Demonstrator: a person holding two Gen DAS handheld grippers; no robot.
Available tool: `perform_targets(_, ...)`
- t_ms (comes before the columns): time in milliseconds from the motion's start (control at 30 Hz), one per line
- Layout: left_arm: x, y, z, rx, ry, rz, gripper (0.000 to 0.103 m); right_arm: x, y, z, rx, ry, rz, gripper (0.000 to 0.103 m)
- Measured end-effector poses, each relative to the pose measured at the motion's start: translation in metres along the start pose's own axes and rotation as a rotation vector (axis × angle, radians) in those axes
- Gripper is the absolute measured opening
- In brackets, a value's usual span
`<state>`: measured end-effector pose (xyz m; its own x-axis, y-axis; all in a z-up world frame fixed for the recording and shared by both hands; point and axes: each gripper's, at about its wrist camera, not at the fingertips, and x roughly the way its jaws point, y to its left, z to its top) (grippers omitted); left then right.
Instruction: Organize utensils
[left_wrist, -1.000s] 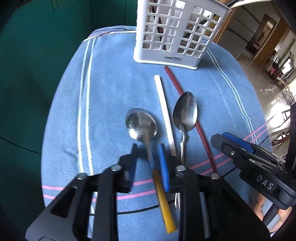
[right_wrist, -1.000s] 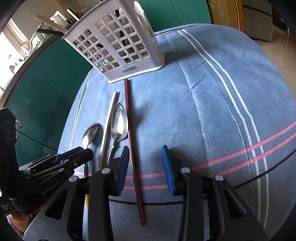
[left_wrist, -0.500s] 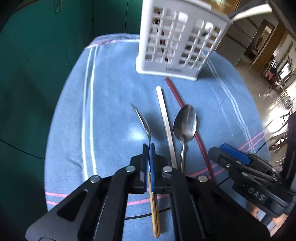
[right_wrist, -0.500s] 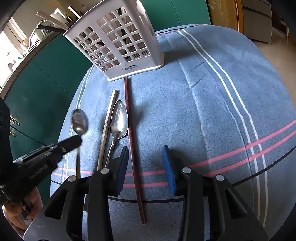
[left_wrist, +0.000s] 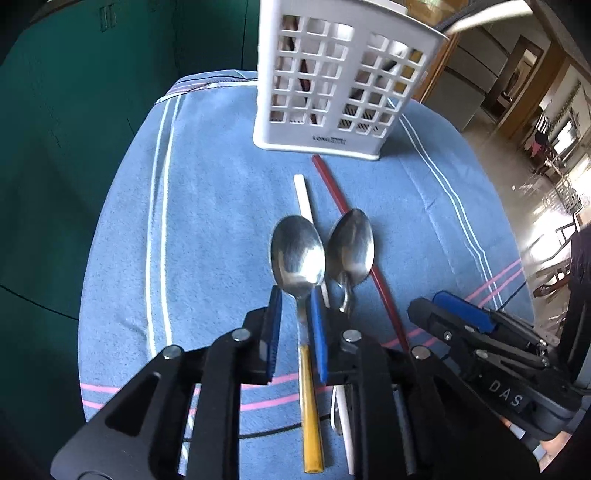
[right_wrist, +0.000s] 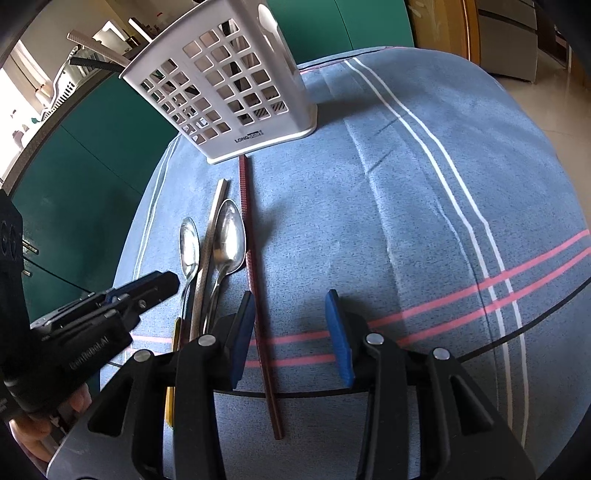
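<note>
Two spoons (left_wrist: 297, 254) (left_wrist: 351, 245), two chopsticks (left_wrist: 306, 206) (right_wrist: 253, 273), one white basket (left_wrist: 340, 85); blue striped surface (right_wrist: 424, 192), green cabinets. Left gripper (left_wrist: 295, 314) jaws just reopened, narrow around yellow-handled spoon; right gripper (right_wrist: 290, 332) jaws wide, empty.

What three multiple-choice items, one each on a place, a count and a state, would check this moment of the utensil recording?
1. Where does the far end of the red chopstick lie?
A. just short of the base of the white basket
B. inside the basket
C. on the floor

2. How many spoons lie on the blue cloth?
A. one
B. two
C. four

3. What state is the right gripper in?
A. shut on the chopstick
B. shut on a spoon
C. open, gripping nothing

Answers:
1 A: its tip stops just before the basket's base.
2 B: a yellow-handled spoon and an all-metal spoon lie near each other, a pale stick between them.
3 C: its blue pads stand apart and press on nothing.
</note>
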<state>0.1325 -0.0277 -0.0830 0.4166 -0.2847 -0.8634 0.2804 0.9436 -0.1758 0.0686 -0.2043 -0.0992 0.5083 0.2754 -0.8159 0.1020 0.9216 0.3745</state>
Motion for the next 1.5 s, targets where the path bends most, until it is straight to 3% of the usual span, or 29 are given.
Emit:
perform_targets(167,0.009,0.017,0.017,-0.046,-0.014,-0.056,0.036,-0.001,-0.001,0.000,-0.002,0.000,0.003,0.039)
perform_targets(333,0.024,0.021,0.033,-0.043,-0.020,-0.140,0.039,-0.001,-0.001,0.000,-0.004,0.000,0.006,0.040)
perform_targets(433,0.034,0.025,0.038,-0.051,-0.015,-0.147,0.039,-0.001,-0.001,0.000,-0.006,0.000,0.006,0.040)
perform_targets(500,0.037,0.025,0.037,-0.067,-0.014,-0.151,0.028,-0.001,-0.001,0.000,-0.004,-0.001,0.009,0.040)
perform_targets(733,0.029,0.037,0.031,-0.081,-0.042,-0.168,0.019,0.001,0.000,0.002,-0.012,-0.005,-0.001,0.041)
perform_targets(1000,0.028,0.058,0.030,-0.140,-0.037,-0.192,0.019,0.009,0.013,0.035,-0.094,-0.067,0.130,0.041)
perform_targets(1200,0.031,0.065,0.032,-0.155,-0.030,-0.224,0.026,0.032,0.012,0.058,-0.113,-0.038,0.195,0.041)
perform_targets(1500,0.035,0.059,0.035,-0.122,-0.034,-0.237,0.030,0.050,0.011,0.055,-0.115,0.002,0.257,0.041)
